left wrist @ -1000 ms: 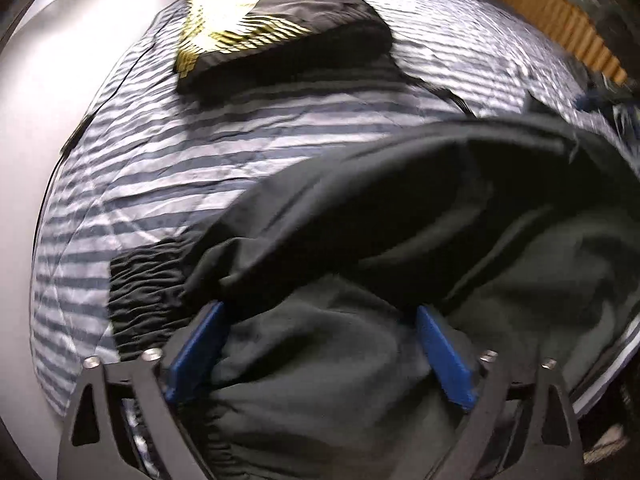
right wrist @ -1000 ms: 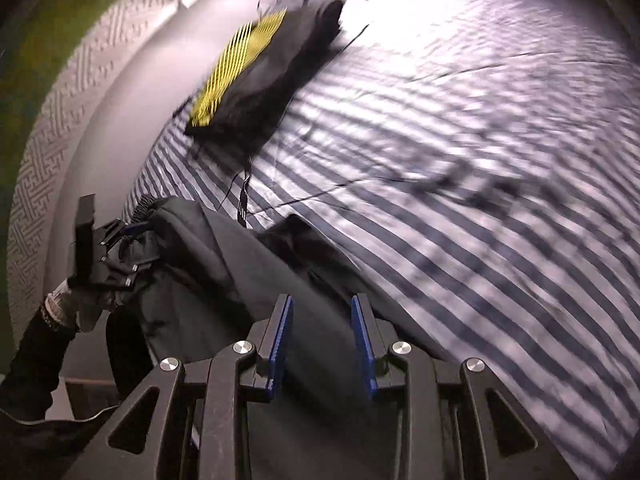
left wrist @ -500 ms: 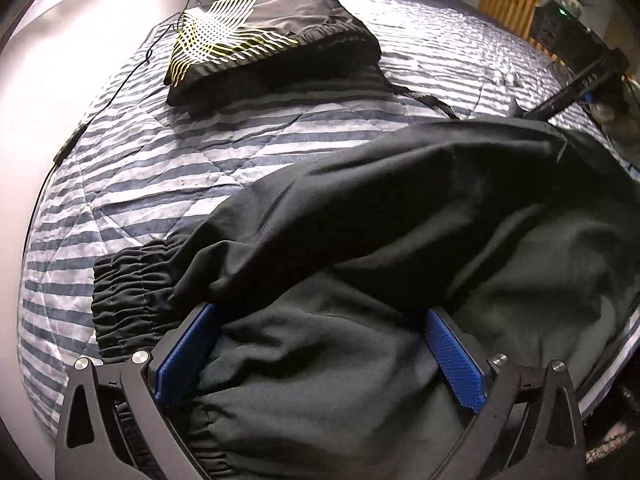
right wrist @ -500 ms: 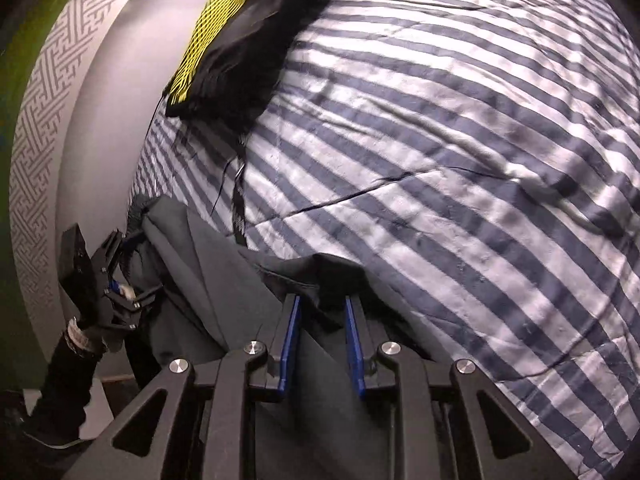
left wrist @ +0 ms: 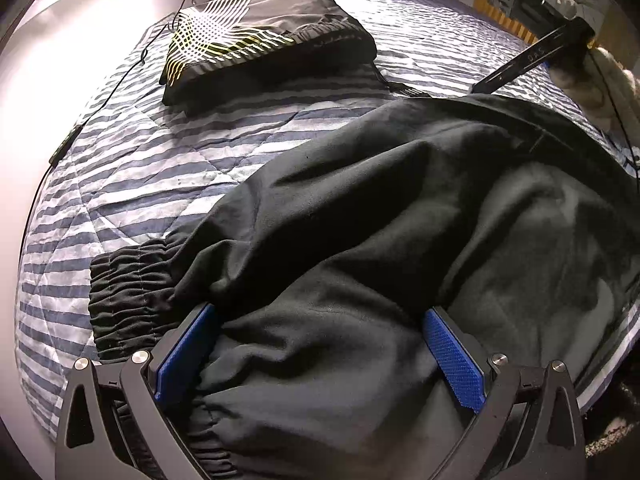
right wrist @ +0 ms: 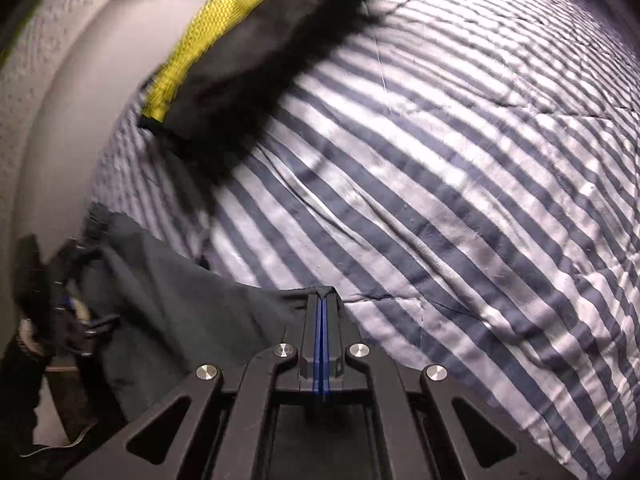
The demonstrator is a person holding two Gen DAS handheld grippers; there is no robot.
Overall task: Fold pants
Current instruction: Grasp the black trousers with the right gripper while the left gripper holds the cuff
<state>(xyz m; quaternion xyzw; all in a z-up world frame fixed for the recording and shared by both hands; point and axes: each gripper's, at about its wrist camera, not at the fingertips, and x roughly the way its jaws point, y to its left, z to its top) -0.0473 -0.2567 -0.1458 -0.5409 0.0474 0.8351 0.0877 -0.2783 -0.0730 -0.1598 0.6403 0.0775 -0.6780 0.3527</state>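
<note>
in the left wrist view the pants point(left wrist: 380, 240) fill the lower and right of the frame, bunched between the spread fingers of the left tool point(left wrist: 320, 344). a folded garment point(left wrist: 260, 40) blocks the upper left, with a thin cable point(left wrist: 120, 80) along the bed's point(left wrist: 140, 168) left edge. bare bed lies between the two at mid left. in the right wrist view the bed's whole right half is open.

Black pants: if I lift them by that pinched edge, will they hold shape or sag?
Probably sag: the black pants lie in soft, rumpled folds on the striped quilt. The right gripper pinches only a thin edge, so fabric may slip. The left gripper stands open.
</note>
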